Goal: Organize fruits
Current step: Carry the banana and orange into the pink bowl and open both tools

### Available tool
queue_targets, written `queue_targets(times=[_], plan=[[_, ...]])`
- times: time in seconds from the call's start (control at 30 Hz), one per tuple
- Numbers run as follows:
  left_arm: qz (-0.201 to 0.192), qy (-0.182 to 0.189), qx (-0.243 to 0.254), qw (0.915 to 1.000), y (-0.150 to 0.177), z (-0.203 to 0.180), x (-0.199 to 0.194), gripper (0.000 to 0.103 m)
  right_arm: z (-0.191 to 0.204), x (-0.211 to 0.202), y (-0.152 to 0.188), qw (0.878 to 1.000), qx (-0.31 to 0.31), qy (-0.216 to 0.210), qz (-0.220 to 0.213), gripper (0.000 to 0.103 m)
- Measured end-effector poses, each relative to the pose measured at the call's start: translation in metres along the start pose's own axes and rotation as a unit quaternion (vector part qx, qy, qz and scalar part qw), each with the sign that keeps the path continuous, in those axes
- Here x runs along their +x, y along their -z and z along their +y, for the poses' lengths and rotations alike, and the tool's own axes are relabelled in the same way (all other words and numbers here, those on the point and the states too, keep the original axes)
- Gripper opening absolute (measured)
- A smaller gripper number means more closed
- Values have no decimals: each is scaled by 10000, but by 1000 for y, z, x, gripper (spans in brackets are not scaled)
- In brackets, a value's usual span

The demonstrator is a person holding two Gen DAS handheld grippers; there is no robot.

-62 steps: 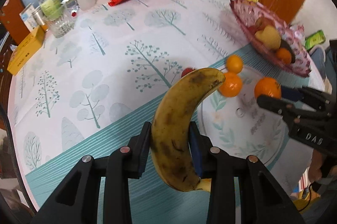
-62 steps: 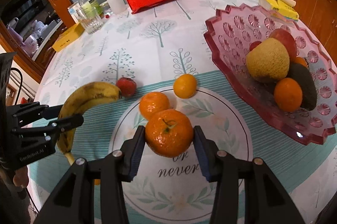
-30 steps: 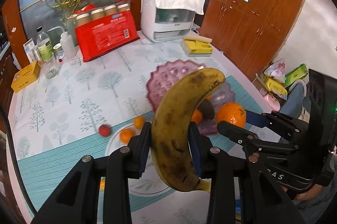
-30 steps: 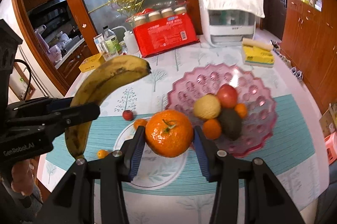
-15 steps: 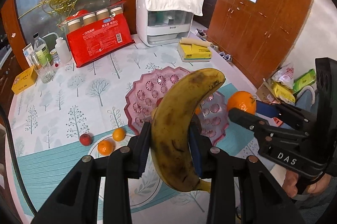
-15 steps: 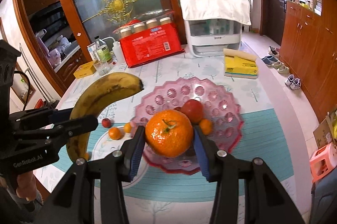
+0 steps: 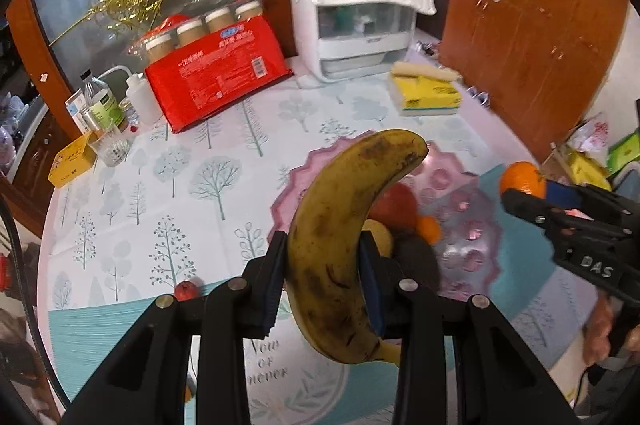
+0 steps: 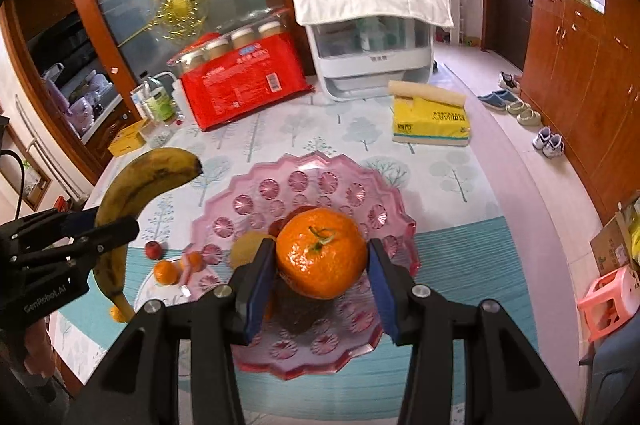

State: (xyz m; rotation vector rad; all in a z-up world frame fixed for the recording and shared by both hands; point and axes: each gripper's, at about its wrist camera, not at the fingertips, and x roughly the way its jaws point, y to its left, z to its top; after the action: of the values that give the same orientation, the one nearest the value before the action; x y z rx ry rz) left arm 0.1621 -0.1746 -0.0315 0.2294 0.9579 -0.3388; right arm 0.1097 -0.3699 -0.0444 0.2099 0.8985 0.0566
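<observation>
My left gripper (image 7: 322,285) is shut on a spotted yellow banana (image 7: 344,237), held high above the table; it also shows at the left of the right wrist view (image 8: 136,193). My right gripper (image 8: 318,273) is shut on a large orange (image 8: 320,251), held above the pink glass fruit bowl (image 8: 328,185). The orange also shows in the left wrist view (image 7: 522,179). The bowl (image 7: 468,221) holds a red apple (image 7: 394,203), a small orange, a yellow fruit and a dark one. Loose small oranges (image 8: 166,271) and a small red fruit (image 8: 152,250) lie on the table left of the bowl.
At the back stand a red package (image 8: 240,85), jars, bottles (image 7: 102,103), a white appliance (image 8: 372,37) and a yellow tissue pack (image 8: 430,119). A yellow box (image 7: 72,159) sits at the left edge. A round placemat (image 7: 280,377) lies in front.
Both grippers have risen and swung over toward the pink bowl, still holding the banana and the orange. The right gripper now hangs directly above the bowl.
</observation>
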Motion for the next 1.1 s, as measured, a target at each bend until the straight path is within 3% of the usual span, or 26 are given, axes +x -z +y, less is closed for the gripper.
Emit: queue_targets(times=[0.5,1.1], plan=[[590,-225,25,9980,-14,3,100,33,-19,73,8,9968,217,25,768,46],[957,-296,282,9946,-13,-1,148,33,-26,108,14,9934,273,97,1113,46]])
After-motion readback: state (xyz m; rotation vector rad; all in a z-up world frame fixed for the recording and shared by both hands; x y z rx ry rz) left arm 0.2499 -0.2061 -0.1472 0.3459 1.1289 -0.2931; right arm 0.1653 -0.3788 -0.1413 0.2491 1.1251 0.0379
